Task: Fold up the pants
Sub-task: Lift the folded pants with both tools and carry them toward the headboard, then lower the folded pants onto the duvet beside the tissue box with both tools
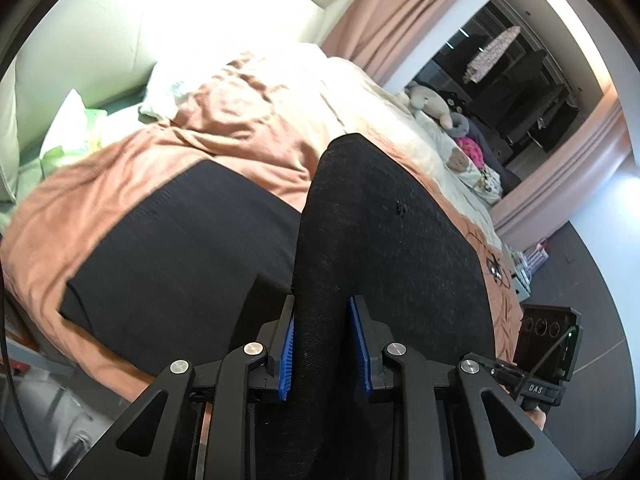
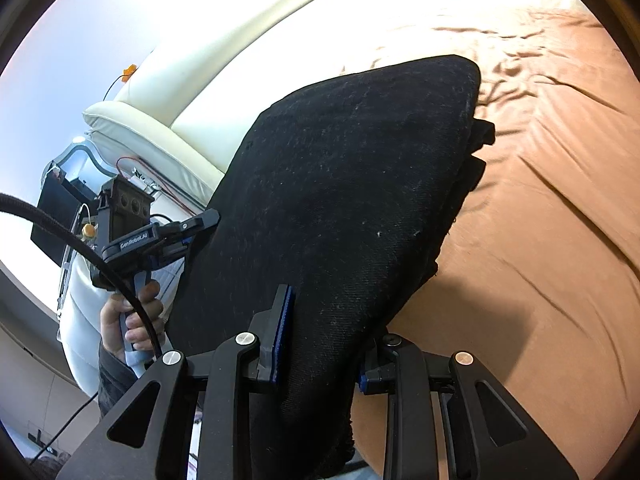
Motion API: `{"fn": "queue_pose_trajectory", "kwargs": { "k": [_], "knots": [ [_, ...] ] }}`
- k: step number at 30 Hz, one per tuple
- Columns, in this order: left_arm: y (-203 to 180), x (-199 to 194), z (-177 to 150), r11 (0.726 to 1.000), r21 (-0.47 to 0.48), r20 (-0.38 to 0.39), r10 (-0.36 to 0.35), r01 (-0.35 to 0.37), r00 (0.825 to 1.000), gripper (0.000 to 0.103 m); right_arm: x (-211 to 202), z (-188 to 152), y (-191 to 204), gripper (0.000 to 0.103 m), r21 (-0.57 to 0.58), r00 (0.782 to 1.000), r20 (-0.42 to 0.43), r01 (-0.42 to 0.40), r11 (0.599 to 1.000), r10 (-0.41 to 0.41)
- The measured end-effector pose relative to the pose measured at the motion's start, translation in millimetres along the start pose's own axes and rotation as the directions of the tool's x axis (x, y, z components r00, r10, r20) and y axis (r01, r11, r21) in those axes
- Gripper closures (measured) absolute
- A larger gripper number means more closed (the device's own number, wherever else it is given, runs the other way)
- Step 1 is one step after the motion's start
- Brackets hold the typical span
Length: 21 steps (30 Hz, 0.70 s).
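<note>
Black pants (image 1: 384, 240) lifted above the bed (image 1: 248, 120).
Left gripper (image 1: 322, 344) and right gripper (image 2: 324, 340) both clamped on pants fabric near the bed's edge.

I see matt black woven pants (image 1: 384, 240), lint-flecked, soft peach cotton bedspread (image 2: 540, 200), glossy cream leather headboard (image 2: 224, 92), ribbed blue pads (image 1: 287, 352).

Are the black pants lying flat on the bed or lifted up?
Partly lifted: both grippers, left and right, pinch the black pants; the rest lies on the bed.
</note>
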<state>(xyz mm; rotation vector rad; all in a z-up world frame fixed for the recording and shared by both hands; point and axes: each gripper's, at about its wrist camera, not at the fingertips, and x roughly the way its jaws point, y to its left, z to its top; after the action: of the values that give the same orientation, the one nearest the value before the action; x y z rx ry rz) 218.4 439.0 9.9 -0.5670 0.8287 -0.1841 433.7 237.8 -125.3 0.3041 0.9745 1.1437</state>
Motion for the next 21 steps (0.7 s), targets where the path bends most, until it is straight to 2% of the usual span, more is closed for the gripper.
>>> {"fn": "queue_pose_trajectory", "kwargs": {
  "k": [11, 21],
  "knots": [
    [43.5, 0.6, 62.3, 0.997, 0.010, 0.000, 0.073, -0.073, 0.997, 0.077, 73.9, 18.4, 38.4, 0.079, -0.001, 1.000, -0.019, -0.022, 1.000, 0.022],
    [83.0, 8.6, 96.2, 0.982, 0.018, -0.015, 0.187, -0.187, 0.982, 0.077, 128.5, 6.2, 48.4, 0.079, 0.030, 0.996, -0.048, -0.076, 0.997, 0.078]
  ]
}}
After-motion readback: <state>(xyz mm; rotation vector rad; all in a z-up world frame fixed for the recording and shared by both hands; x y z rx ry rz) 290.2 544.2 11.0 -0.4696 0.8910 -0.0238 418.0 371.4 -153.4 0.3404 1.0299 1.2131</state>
